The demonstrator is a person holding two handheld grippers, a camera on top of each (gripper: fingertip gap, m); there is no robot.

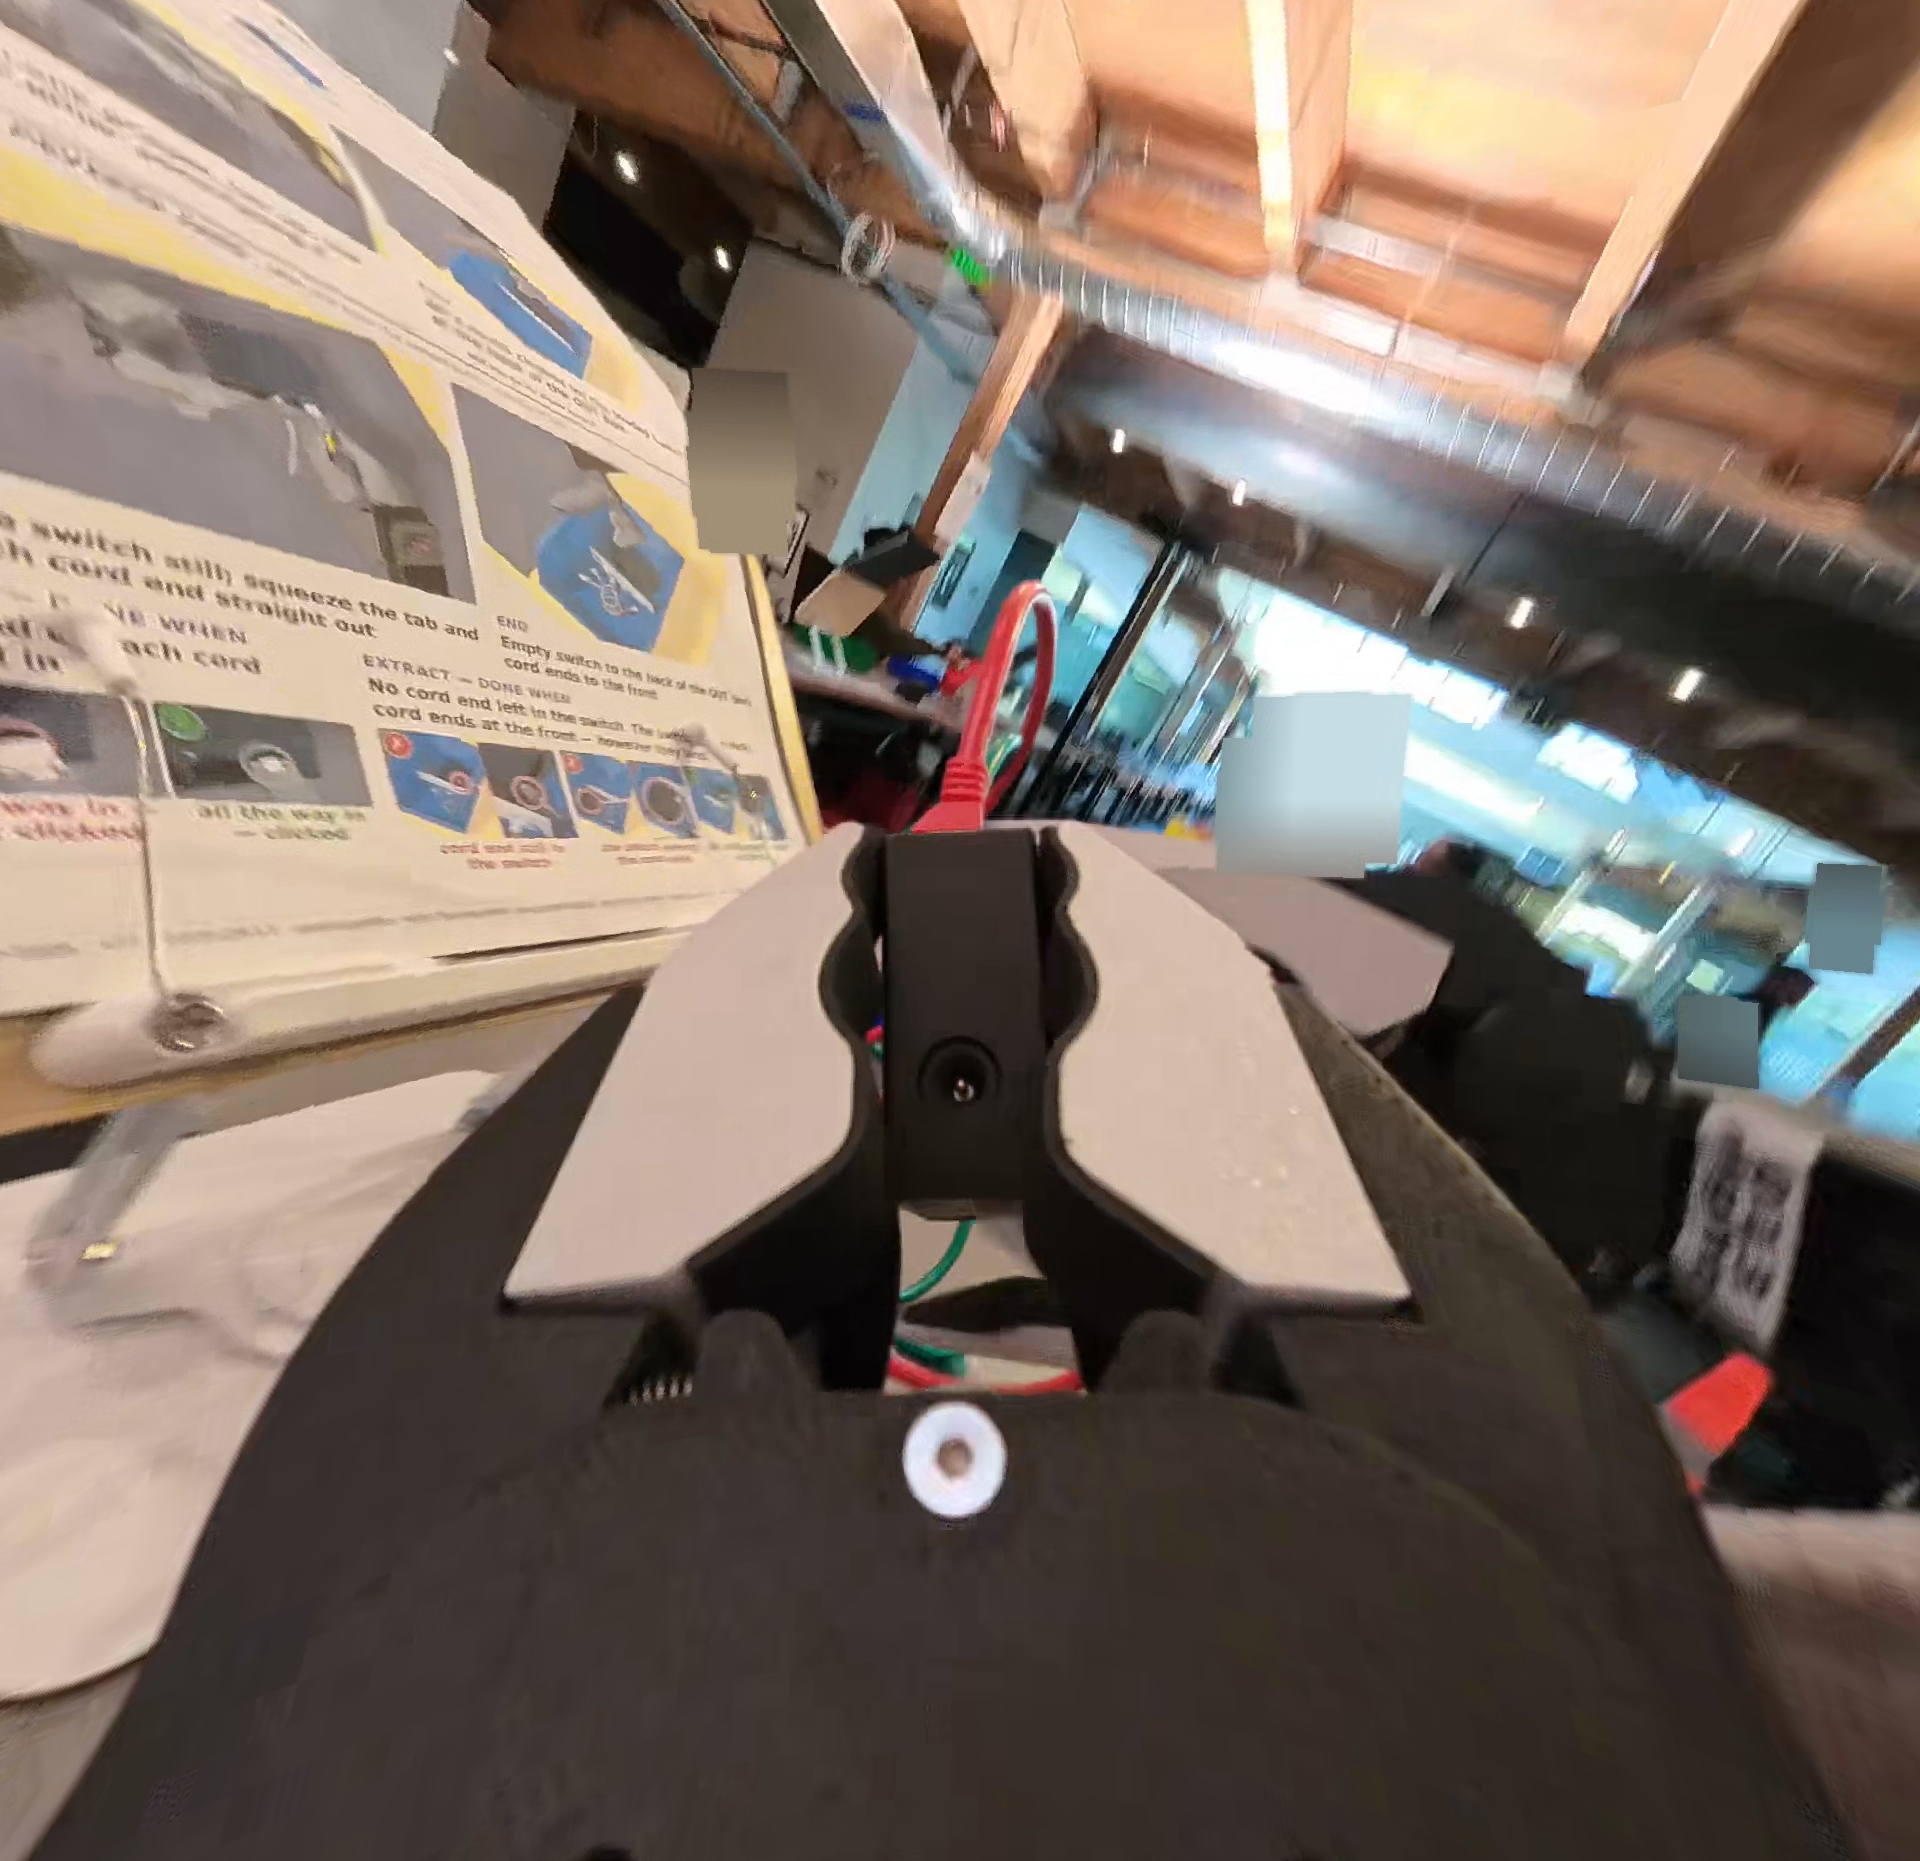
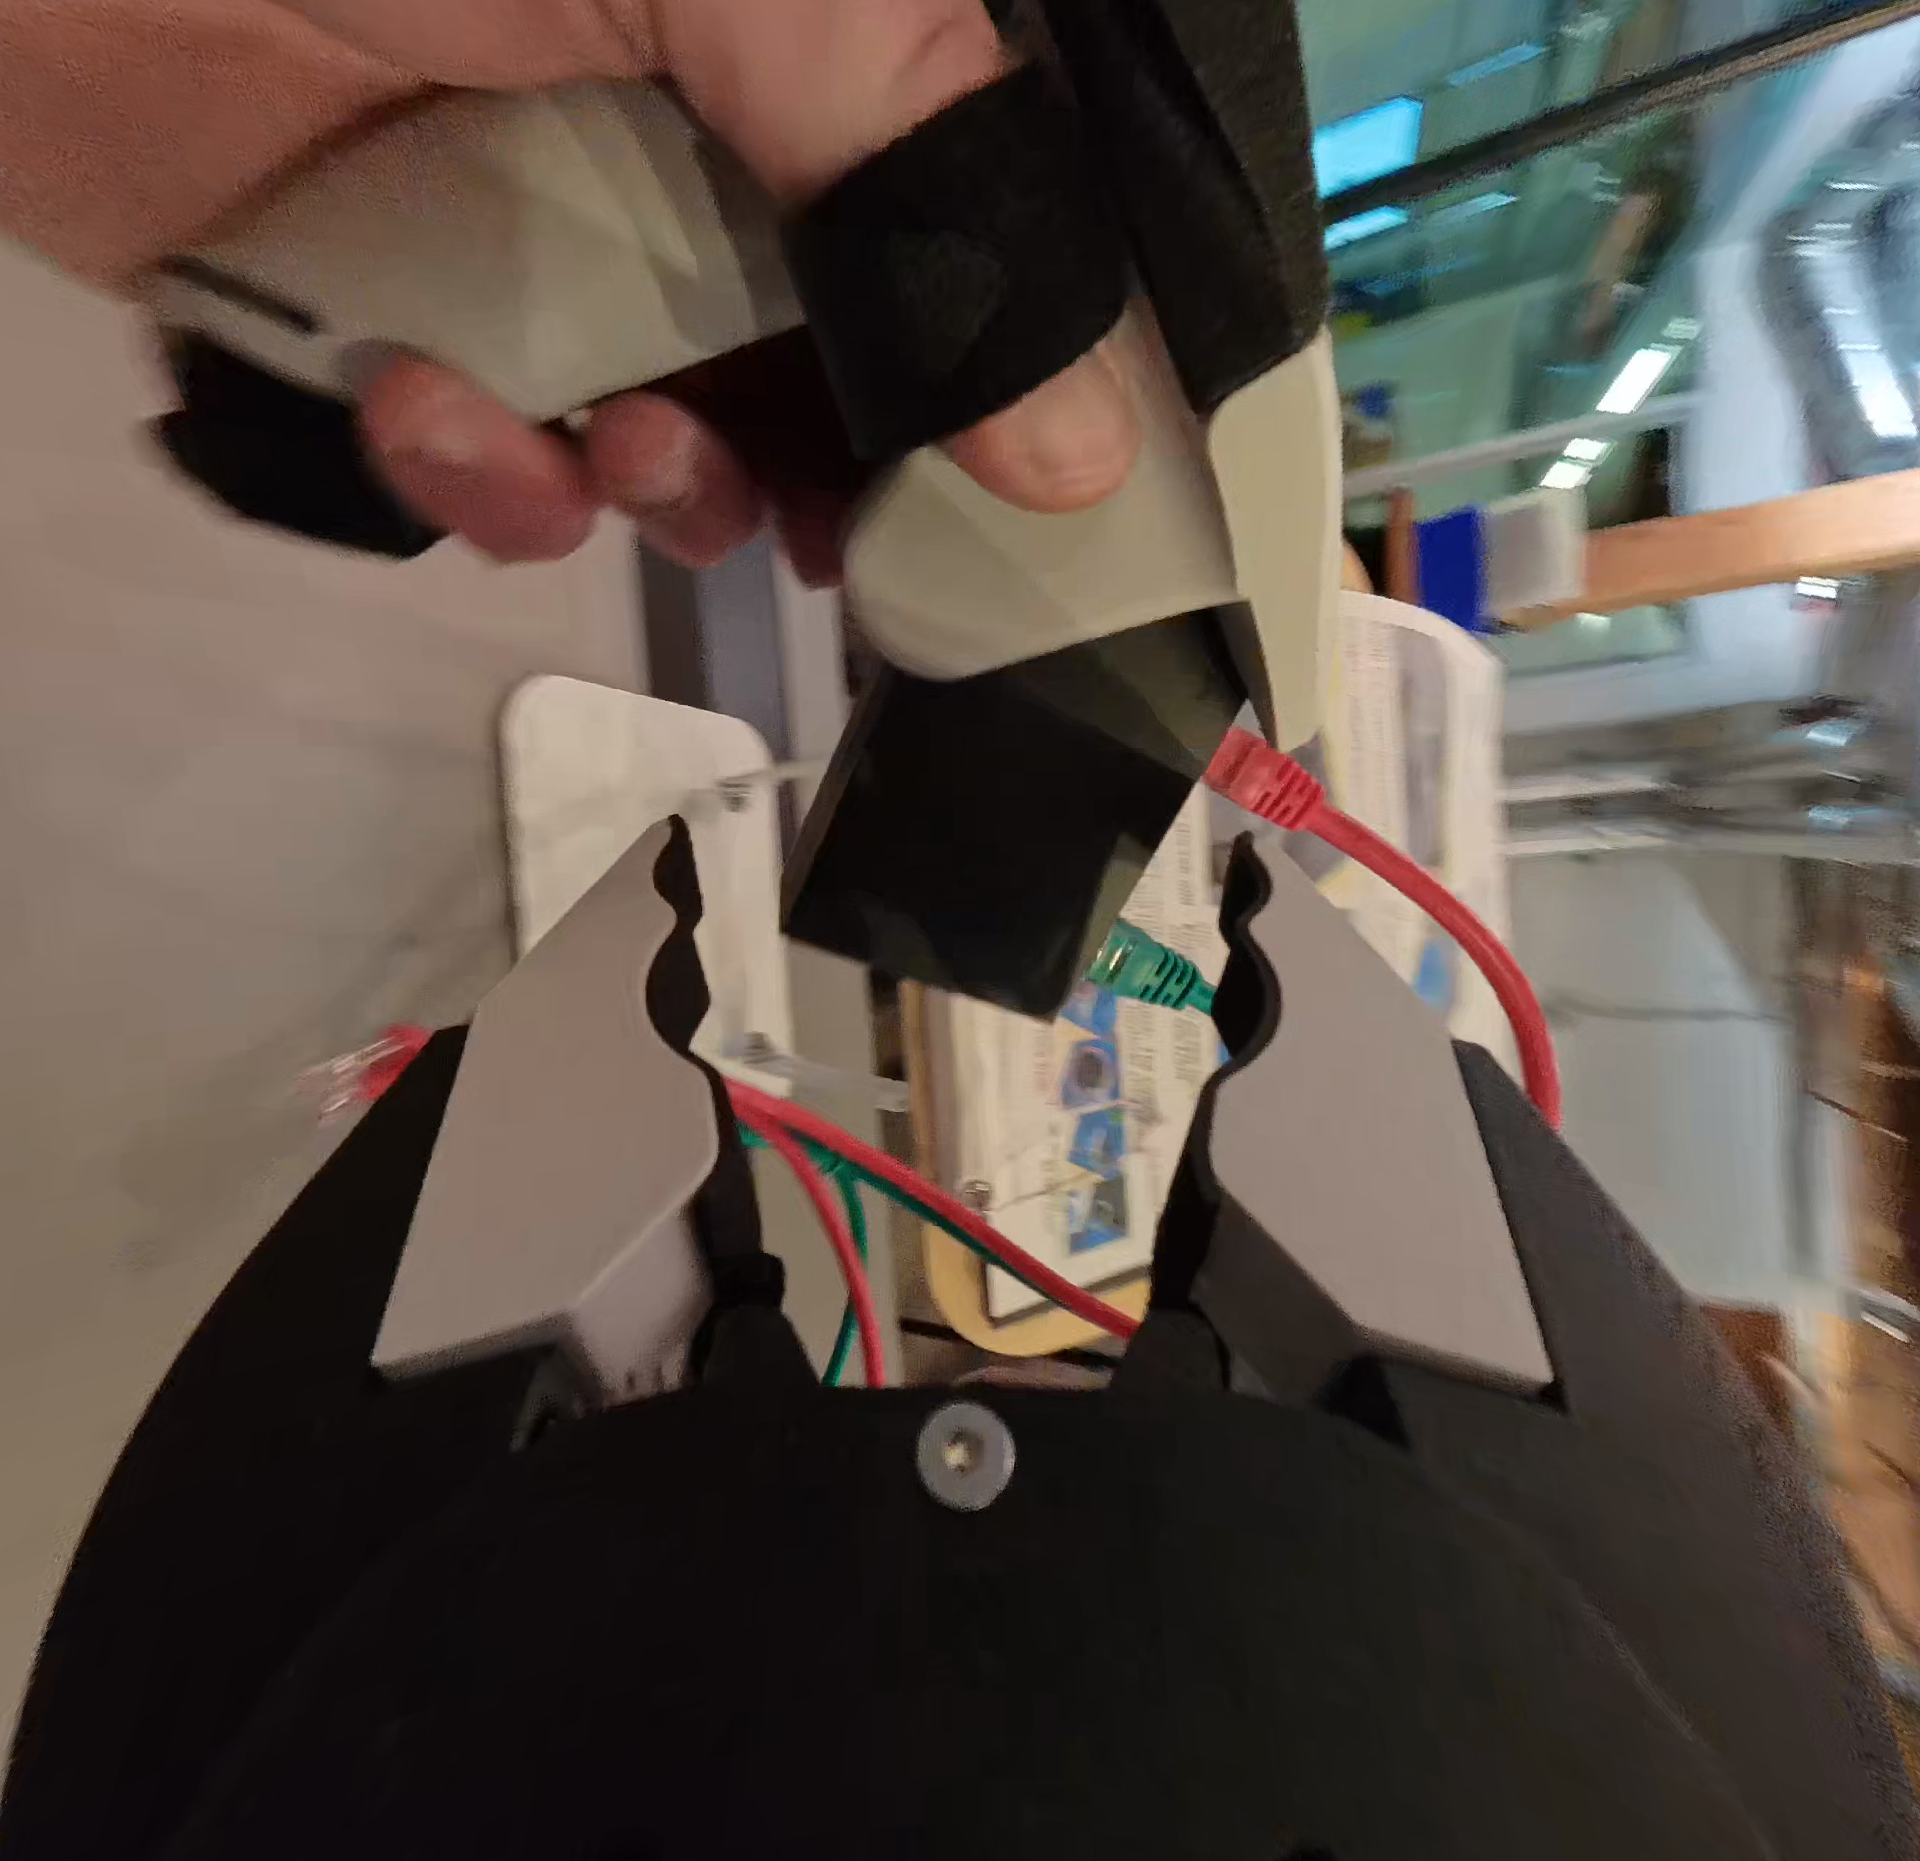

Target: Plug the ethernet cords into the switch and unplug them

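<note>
In the left wrist view my left gripper [image 1: 961, 855] is shut on the black switch [image 1: 961, 990], whose round socket faces the camera. A red cord [image 1: 971, 762] is plugged into its far end, and a green cord [image 1: 935, 1266] runs beneath it. In the right wrist view a hand holds the left gripper [image 2: 1143, 668] with the switch [image 2: 966, 876] tilted. A red plug [image 2: 1262, 777] and a green plug [image 2: 1143, 970] sit in its right side. My right gripper [image 2: 956, 845] is open and empty, with the switch's lower end between its fingertips. A loose red plug [image 2: 353, 1073] shows blurred at the left.
A printed instruction sheet on a wooden board [image 1: 312, 585] stands at the left of the white table [image 1: 208, 1396]; it also shows in the right wrist view [image 2: 1091, 1105]. A white bracket [image 2: 623, 772] is behind the right gripper. An orange object [image 1: 1714, 1406] lies at the right.
</note>
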